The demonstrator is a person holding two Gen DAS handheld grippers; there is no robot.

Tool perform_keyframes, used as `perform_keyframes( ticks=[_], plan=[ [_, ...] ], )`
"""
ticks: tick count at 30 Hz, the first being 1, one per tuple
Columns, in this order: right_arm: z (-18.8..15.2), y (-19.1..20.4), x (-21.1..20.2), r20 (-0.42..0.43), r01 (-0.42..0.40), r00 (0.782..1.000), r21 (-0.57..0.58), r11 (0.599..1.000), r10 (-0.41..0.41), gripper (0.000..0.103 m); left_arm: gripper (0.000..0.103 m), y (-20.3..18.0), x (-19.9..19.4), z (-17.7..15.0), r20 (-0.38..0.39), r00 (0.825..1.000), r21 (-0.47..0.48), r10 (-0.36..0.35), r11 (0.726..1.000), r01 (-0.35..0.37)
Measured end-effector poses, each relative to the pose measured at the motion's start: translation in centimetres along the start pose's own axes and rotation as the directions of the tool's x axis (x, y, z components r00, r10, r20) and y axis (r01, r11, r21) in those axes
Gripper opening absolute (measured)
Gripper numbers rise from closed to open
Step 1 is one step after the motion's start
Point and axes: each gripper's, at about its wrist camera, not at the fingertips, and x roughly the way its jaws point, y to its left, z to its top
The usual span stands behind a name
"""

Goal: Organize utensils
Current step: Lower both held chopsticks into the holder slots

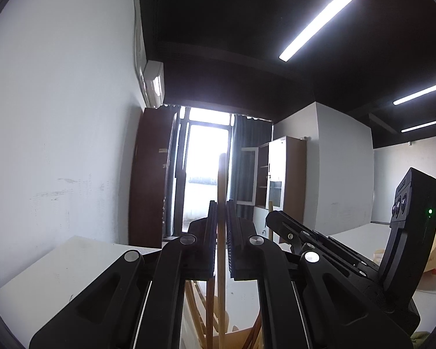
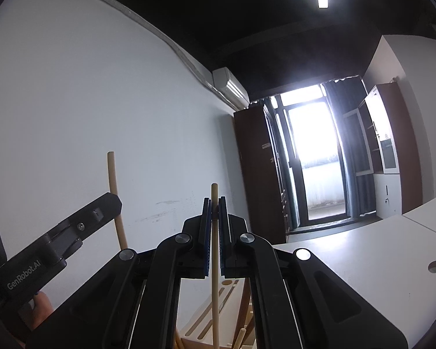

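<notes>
Gripping 1 upright wooden stick each, the left gripper and right gripper hang side by side above the slotted wooden tray near the white table's edge, stick axes vertical.

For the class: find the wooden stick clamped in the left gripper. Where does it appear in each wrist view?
Left wrist view: wooden stick stands upright at centre, between the left gripper's fingers.
Right wrist view: left of centre, rising behind that gripper's black finger.
Shared landmark: the bright balcony door.
</notes>
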Motion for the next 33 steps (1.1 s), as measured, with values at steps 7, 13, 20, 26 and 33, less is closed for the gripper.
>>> perform_keyframes(
  ticks=[7,13,20,26,33],
  plan=[
    [-0.4,0.3,-0.8,-0.027,0.005,1.000,-0.019,1.000,-0.006,0.005,0.006,0.4,0.1,-1.0,-0.049,0.999,0.000,0.010,1.000,-0.010],
    [-0.8,0.5,-1.3,-0.058,0.014,0.998,-0.034,0.999,-0.016,0.005,0.006,0.8,-0.1,-1.3,-0.078,0.997,-0.001,0.009,1.000,-0.010],
    [-1.2,0.7,-1.9,-0.089,0.019,0.996,-0.052,0.998,-0.024,0.005,0.006,1.7,0.1,-1.6,-0.120,0.993,-0.020,0.011,1.000,-0.013],
    [-1.5,0.8,-2.4,-0.116,0.032,0.993,-0.050,0.998,-0.037,0.005,0.006,1.6,-0.3,-1.8,-0.136,0.991,-0.008,0.010,1.000,-0.011],
    [-1.8,1.3,-2.7,-0.149,0.037,0.988,-0.058,0.998,-0.045,0.005,0.006,2.1,-0.4,-1.8,-0.174,0.985,-0.018,0.003,1.000,-0.006]
  ],
)
